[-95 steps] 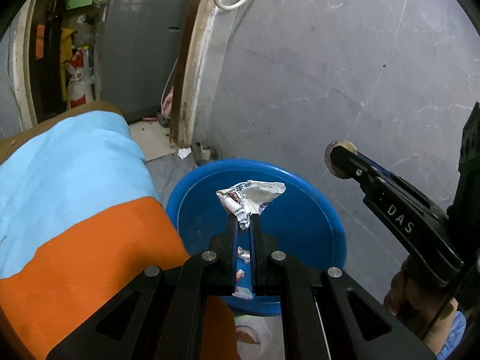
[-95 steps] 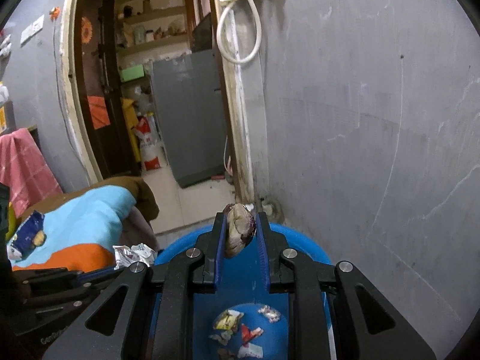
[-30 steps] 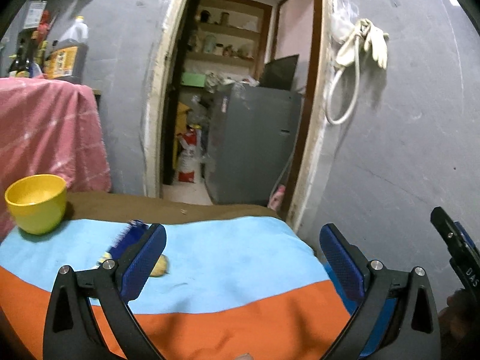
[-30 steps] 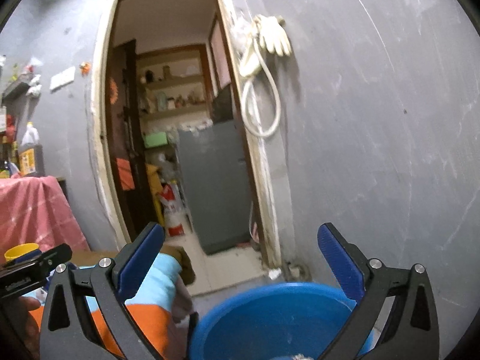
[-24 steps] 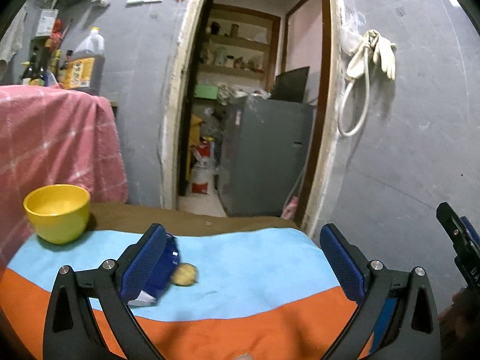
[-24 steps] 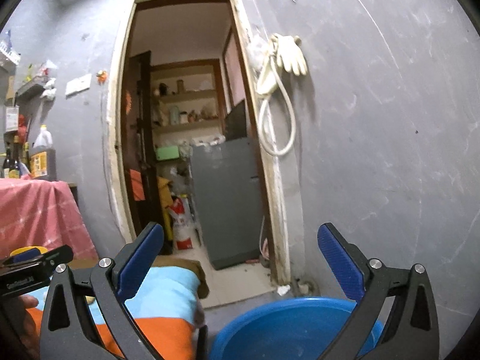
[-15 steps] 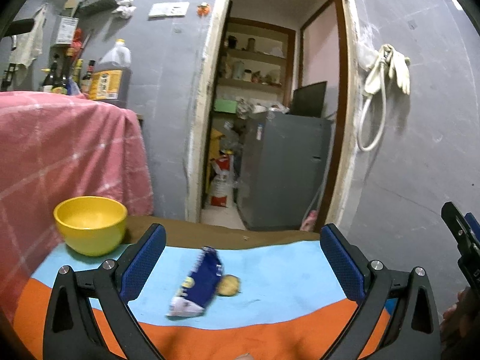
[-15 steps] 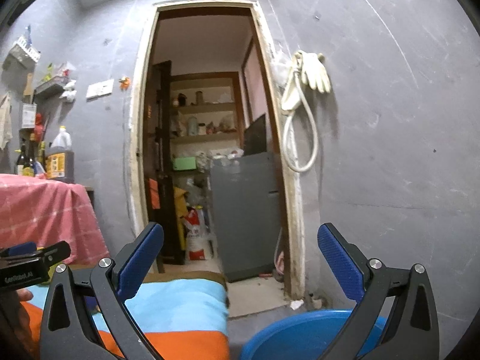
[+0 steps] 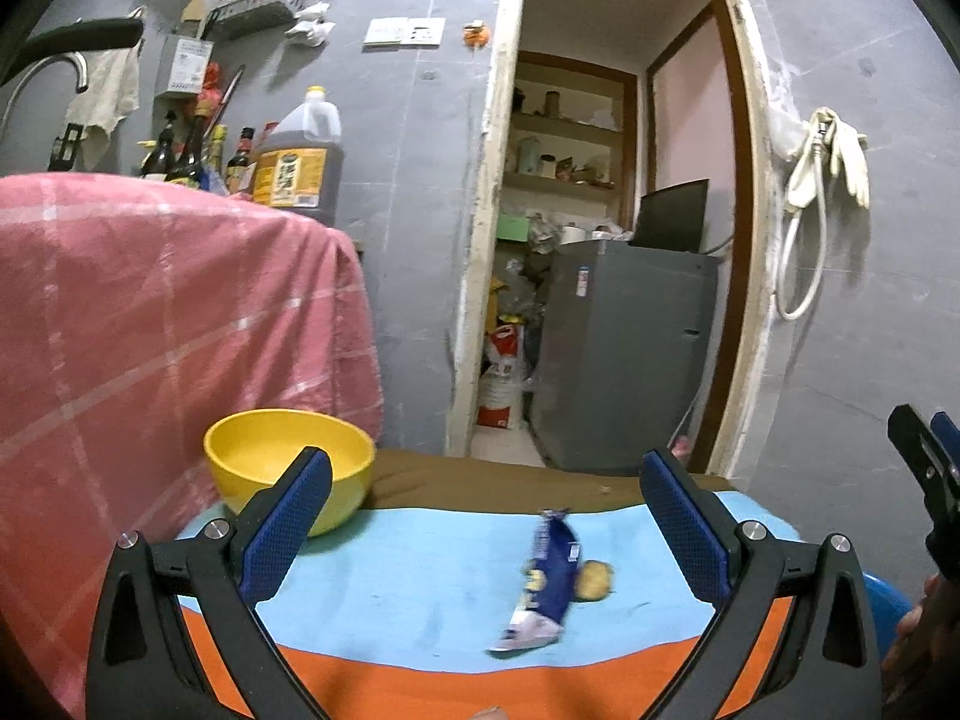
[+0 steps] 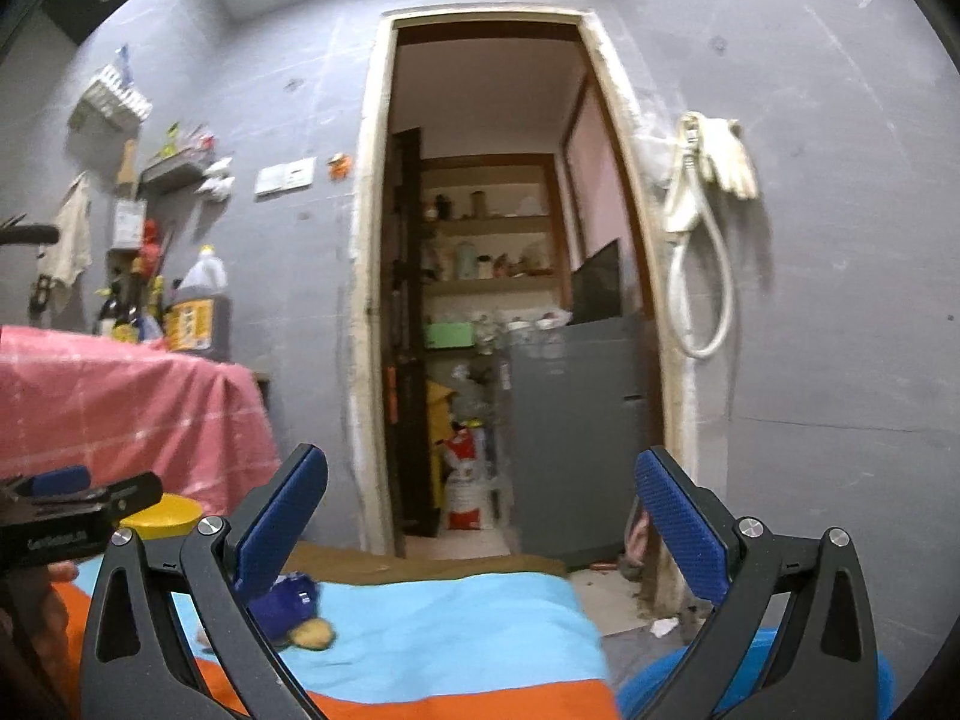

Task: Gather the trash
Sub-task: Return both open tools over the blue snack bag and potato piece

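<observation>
A blue snack wrapper (image 9: pixel 547 582) lies on the blue and orange cloth of the table (image 9: pixel 420 594), with a small brownish scrap (image 9: pixel 594 579) touching its right side. Both also show in the right wrist view, the wrapper (image 10: pixel 287 599) partly behind my left finger and the scrap (image 10: pixel 309 633) beside it. My left gripper (image 9: pixel 480 516) is open and empty, above the cloth. My right gripper (image 10: pixel 480 516) is open and empty, above the table's right end. The blue tub (image 10: pixel 756 678) sits on the floor at the lower right.
A yellow bowl (image 9: pixel 288 462) stands on the table's far left. A pink checked cloth (image 9: pixel 150 348) covers a counter with bottles behind it. A doorway (image 9: pixel 600 240) with a grey cabinet is ahead. A hose and gloves (image 9: pixel 822 192) hang on the right wall.
Both grippers let go of their trash over the tub and opened. Both have swung up and left, from the tub toward the table, bringing the wrapper and bowl into view.
</observation>
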